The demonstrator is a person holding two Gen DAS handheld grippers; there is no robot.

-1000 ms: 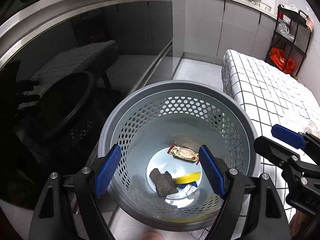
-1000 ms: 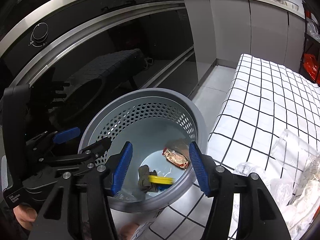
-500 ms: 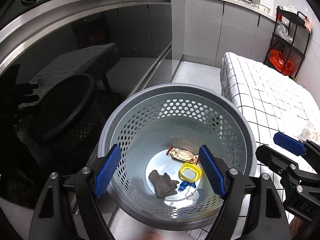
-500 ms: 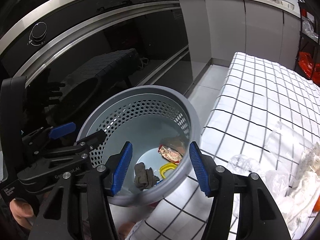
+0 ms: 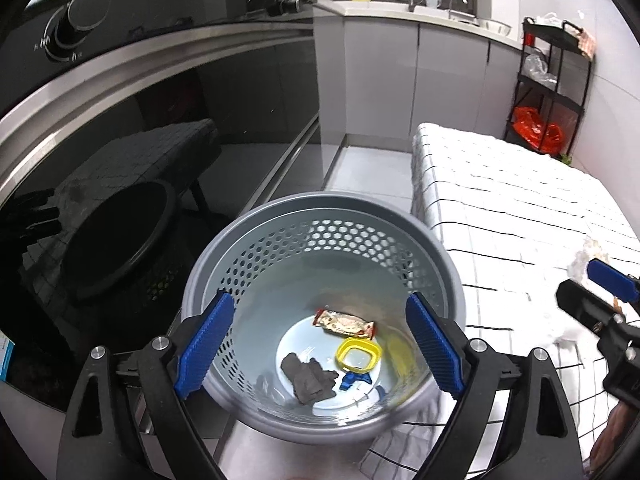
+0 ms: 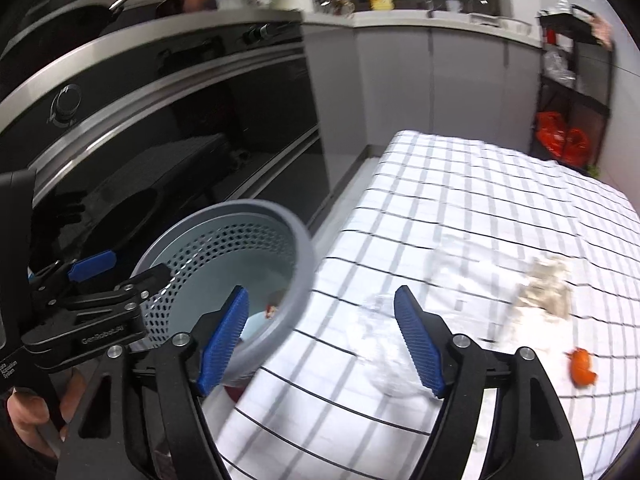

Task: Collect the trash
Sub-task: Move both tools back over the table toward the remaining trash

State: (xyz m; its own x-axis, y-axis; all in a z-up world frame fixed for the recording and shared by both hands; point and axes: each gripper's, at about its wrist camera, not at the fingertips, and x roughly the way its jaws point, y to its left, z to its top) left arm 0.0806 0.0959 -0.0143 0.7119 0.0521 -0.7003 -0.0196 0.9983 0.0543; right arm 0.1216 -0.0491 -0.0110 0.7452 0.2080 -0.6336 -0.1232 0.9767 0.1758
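A grey perforated trash basket [image 5: 256, 240] stands beside the checked table; it also shows in the right wrist view [image 6: 296, 240]. Inside lie a snack wrapper [image 5: 344, 323], a yellow square ring [image 5: 358, 355], a grey crumpled scrap [image 5: 308, 376] and blue bits [image 5: 354, 379]. My left gripper [image 5: 316, 356] is open and empty above the basket. My right gripper [image 6: 320, 340] is open and empty over the table's near edge, above crumpled clear plastic [image 6: 384, 344]. A crumpled paper wad [image 6: 544, 288] and an orange scrap [image 6: 582, 368] lie on the cloth.
A black glass oven front [image 5: 160, 140] with a knob [image 5: 72, 24] runs along the left. The white checked tablecloth [image 6: 460, 208] covers the table at right. A black shelf rack [image 5: 552, 80] with red bags stands at the far right. Grey cabinets line the back.
My right gripper has swung right from over the basket to over the table. The yellow ring has dropped flat in the basket. My left gripper has pulled back a little.
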